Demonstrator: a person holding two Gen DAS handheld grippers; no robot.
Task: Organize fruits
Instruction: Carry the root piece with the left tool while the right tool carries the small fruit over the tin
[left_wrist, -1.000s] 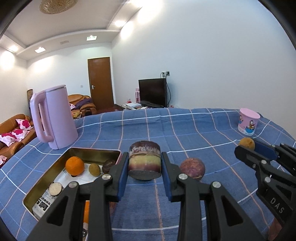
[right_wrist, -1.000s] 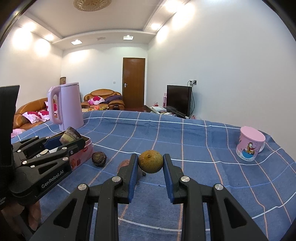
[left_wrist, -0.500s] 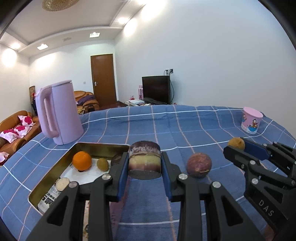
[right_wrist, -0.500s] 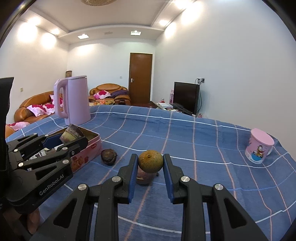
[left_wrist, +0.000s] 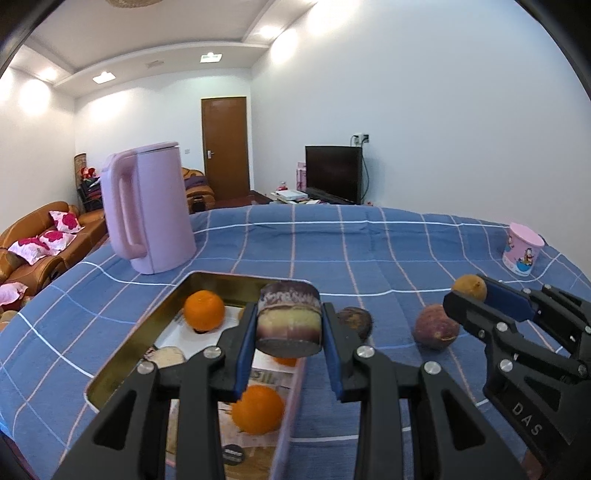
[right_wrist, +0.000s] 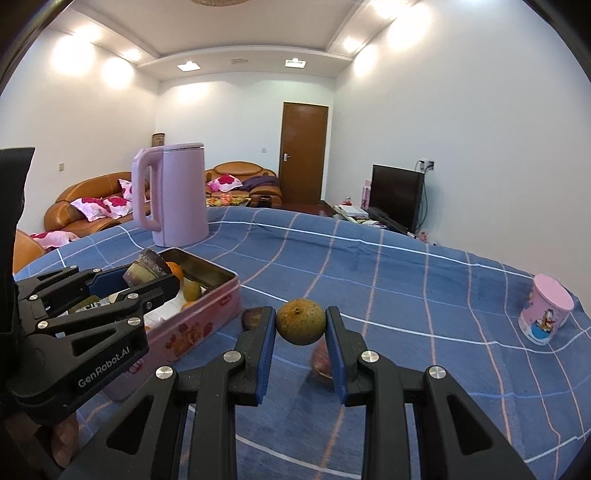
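My left gripper (left_wrist: 289, 320) is shut on a cut sugarcane piece (left_wrist: 289, 318) and holds it above the right edge of the open pink tin (left_wrist: 110, 373). The tin holds two oranges (left_wrist: 204, 309) (left_wrist: 258, 408) and other small fruit. My right gripper (right_wrist: 300, 322) is shut on a brownish-green round fruit (right_wrist: 300, 321), held above the blue checked cloth right of the tin (right_wrist: 192, 325). A dark passion fruit (left_wrist: 355, 322) and a reddish one (left_wrist: 436, 327) lie on the cloth beside the tin.
A pink kettle (left_wrist: 146, 210) stands behind the tin. A pink cartoon cup (left_wrist: 521, 251) stands at the far right of the table. The blue checked cloth (left_wrist: 332, 251) covers the table. Sofas, a door and a TV are beyond it.
My left gripper has carried the sugarcane piece left, over the tin's right edge. My right gripper has moved left toward the tin with its fruit. Both stay shut.
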